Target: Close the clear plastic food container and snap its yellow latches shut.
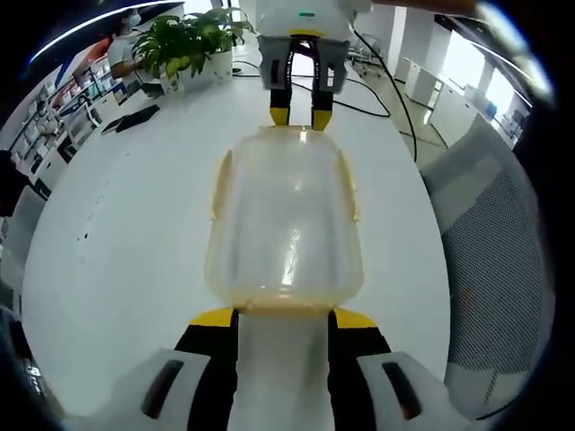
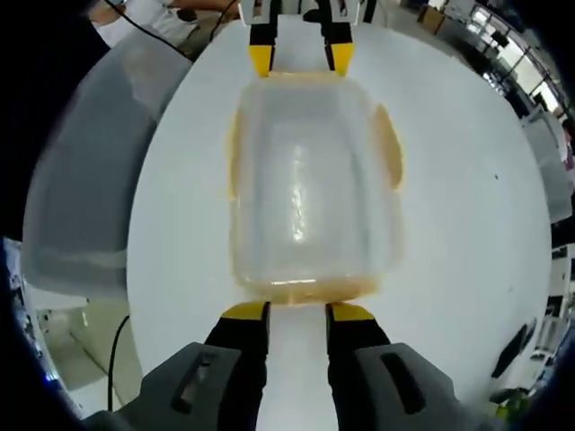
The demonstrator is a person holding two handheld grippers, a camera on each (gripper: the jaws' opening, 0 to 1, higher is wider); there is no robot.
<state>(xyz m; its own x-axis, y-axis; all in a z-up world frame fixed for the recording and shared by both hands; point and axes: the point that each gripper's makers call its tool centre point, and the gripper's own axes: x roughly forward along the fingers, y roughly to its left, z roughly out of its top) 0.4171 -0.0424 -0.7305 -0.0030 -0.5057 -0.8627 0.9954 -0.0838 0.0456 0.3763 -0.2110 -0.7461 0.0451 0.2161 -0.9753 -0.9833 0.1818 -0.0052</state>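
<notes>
On the white table (image 1: 117, 233), nearest the left gripper view's camera, the left gripper (image 1: 284, 316) rises with its yellow-tipped jaws parted, their tips just at the near end of the clear plastic food container (image 1: 286, 224); nothing is gripped between them. That container lies lengthwise between the two tools with its lid on, and yellow latches (image 1: 221, 184) run along both long sides, lying against the walls. At its far end the right gripper (image 1: 302, 117) faces back, jaws also parted, tips at the rim. Beyond stand a potted plant (image 1: 184, 45) and black cables (image 1: 382, 85). To the right sits a grey mesh chair (image 1: 499, 242).

From the right gripper view the picture mirrors: its parted jaws meet the container's (image 2: 310, 193) near end.
</notes>
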